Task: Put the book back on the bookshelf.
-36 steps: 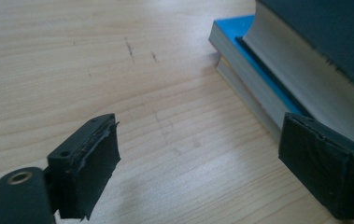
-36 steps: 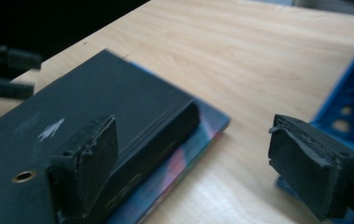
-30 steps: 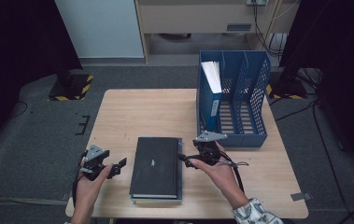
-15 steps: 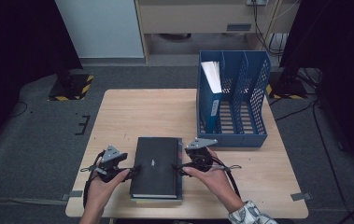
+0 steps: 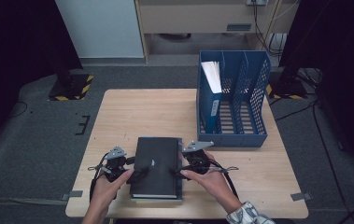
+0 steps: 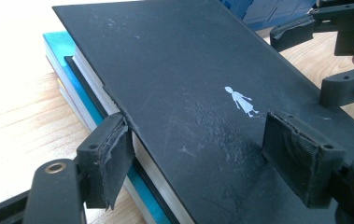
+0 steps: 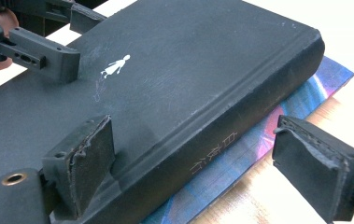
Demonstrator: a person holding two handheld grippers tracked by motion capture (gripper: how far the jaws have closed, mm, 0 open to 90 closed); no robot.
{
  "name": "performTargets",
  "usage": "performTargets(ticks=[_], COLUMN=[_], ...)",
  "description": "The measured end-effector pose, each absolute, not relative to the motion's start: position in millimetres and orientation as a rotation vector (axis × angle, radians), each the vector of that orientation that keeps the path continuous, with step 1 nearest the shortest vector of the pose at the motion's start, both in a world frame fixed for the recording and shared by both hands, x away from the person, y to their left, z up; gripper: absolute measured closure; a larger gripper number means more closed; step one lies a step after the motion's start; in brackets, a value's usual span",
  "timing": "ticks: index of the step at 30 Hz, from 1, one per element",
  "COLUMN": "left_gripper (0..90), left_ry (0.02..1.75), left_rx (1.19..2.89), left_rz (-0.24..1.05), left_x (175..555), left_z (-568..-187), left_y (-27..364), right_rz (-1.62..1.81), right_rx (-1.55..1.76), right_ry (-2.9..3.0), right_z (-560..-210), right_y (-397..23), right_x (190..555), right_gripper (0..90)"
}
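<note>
Wooden table (image 5: pixel 128 116): left gripper (image 5: pixel 132 169) and right gripper (image 5: pixel 180 165) straddle black book's (image 5: pixel 156 163) opposite edges, jaws released, left ones just narrowed.

Small white figure sign on the black book's (image 7: pixel 165 88) cover; spine characters unreadable.

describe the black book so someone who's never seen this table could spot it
On the wooden table, look at the near edge, in front of the blue file rack. The black book lies flat on top of a blue-covered book. It is plain matte black, with a tiny white figure on its cover.
</note>
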State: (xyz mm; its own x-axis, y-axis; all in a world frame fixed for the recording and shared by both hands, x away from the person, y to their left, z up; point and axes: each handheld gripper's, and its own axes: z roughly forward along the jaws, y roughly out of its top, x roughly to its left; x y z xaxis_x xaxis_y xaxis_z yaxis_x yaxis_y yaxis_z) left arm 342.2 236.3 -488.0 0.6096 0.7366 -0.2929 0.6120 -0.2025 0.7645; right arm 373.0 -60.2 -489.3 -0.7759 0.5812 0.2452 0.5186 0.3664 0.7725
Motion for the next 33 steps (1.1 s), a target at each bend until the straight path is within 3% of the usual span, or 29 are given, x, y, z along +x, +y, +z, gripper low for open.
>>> performTargets(ticks=[24, 33], left_gripper=[23.8, 23.7], left_ry=[1.036, 1.047], left_rx=[1.940, 1.937], left_rz=[0.166, 0.174], left_x=[358.4, 357.0], left_z=[-486.9, -486.7], left_y=[216.6, 214.4], right_rz=[1.545, 1.617], right_rx=[1.216, 1.310], right_ry=[2.567, 2.572], right_z=[-510.5, -518.5], right_y=[-71.5, -73.4], right_x=[387.1, 392.4], right_gripper=[0.4, 0.0])
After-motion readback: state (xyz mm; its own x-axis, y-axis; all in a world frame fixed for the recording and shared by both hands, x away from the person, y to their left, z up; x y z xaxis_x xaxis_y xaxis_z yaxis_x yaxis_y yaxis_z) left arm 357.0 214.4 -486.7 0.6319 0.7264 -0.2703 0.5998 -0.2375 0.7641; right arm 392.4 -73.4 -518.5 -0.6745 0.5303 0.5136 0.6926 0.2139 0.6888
